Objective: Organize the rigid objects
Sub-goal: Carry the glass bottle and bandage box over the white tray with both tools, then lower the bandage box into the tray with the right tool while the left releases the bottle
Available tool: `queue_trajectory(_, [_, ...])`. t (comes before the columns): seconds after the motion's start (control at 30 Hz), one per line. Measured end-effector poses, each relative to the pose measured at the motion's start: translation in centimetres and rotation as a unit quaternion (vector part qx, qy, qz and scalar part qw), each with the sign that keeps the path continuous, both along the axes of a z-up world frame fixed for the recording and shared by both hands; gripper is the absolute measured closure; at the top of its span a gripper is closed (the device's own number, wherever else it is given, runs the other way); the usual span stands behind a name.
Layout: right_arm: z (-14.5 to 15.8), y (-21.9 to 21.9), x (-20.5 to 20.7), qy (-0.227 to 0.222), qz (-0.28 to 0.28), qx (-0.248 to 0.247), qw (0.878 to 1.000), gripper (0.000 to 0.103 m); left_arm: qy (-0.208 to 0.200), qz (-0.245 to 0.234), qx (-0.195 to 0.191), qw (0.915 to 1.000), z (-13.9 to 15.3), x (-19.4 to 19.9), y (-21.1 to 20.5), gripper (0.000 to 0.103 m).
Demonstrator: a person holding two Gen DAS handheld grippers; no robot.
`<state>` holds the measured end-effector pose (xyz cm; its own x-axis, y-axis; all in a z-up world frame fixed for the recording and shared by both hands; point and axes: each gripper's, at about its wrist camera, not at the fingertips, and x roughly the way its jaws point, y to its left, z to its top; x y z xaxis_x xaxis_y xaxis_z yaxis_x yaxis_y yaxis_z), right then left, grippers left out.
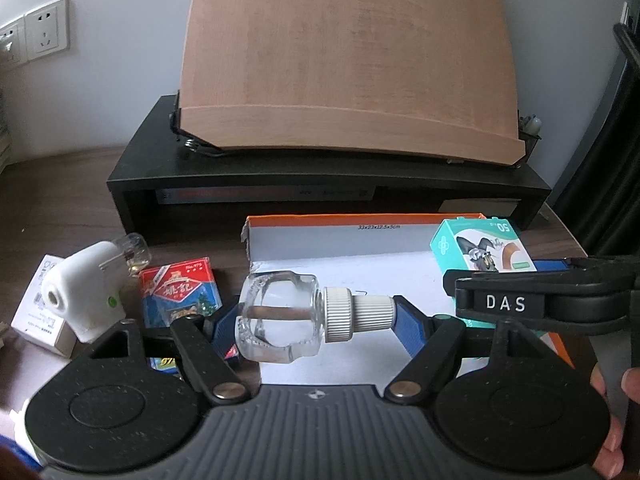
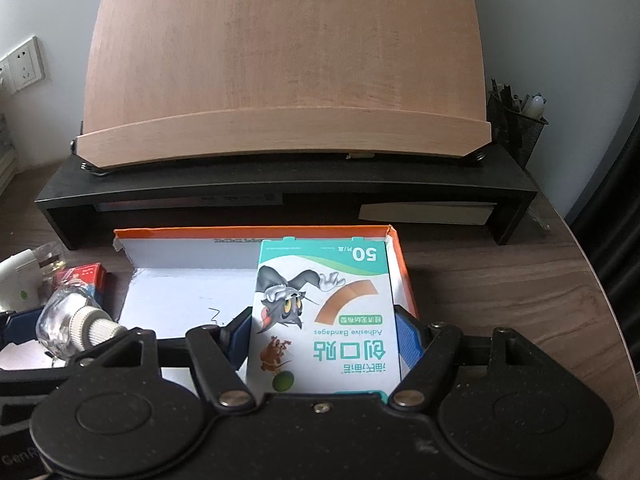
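Observation:
My left gripper (image 1: 312, 320) is shut on a clear glass bottle (image 1: 280, 318) with a white ribbed cap, held sideways over the left edge of the orange-rimmed white tray (image 1: 348, 240). The bottle also shows in the right wrist view (image 2: 74, 320). My right gripper (image 2: 324, 338) is shut on a teal and white box of adhesive bandages (image 2: 324, 312), held over the right part of the tray (image 2: 256, 232). The box also shows in the left wrist view (image 1: 480, 252).
A white plug-in device with a small bottle (image 1: 88, 288), a red and blue card pack (image 1: 180, 296) and a white box (image 1: 38, 312) lie left of the tray. A black desk riser (image 1: 320, 172) with a wooden board (image 1: 348, 60) stands behind. A mesh pen holder (image 2: 516, 128) is at right.

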<state>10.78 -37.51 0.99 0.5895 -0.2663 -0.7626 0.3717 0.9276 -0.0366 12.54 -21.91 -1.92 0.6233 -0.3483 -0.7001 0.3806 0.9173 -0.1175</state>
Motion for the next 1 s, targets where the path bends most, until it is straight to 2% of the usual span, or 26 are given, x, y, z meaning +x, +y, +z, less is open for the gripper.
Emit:
queue_trajectory(0.13, [0.1,-0.4,0.3,-0.004,-0.005,-0.001,1.000,0.019,0.000,-0.008,-0.002,1.0000,-0.2,0.6,-0.3,0.024])
queue_trajectory(0.3, [1.0,-0.8,0.1,-0.033,-0.002,-0.017,0.999,0.016,0.002,-0.013,-0.004,0.9999,-0.5,1.6,-0.9,0.024])
queue_trajectory(0.47, [2.5,-1.1,-1.6,-0.060,-0.017,-0.018,0.998,0.016,0.001,-0.022,-0.005,0.9997,-0.8,2.4,-1.8,0.024])
queue_trajectory(0.67, [3.7,-1.4,-4.1,-0.072,-0.040,-0.027,0.996,0.016,0.003,-0.034,-0.007,0.9994,-1.0,3.1,-3.7,0.024])
queue_trajectory(0.77, [4.1,-1.6,-5.4,-0.076,-0.048,-0.024,0.996,0.016,-0.002,-0.037,-0.001,0.9993,-0.7,2.8,-4.5,0.014])
queue_trajectory(1.0, [4.7,-1.4,-8.5,-0.086,-0.052,-0.015,0.995,0.015,-0.015,-0.014,0.012,0.9997,1.3,0.5,-4.1,0.011])
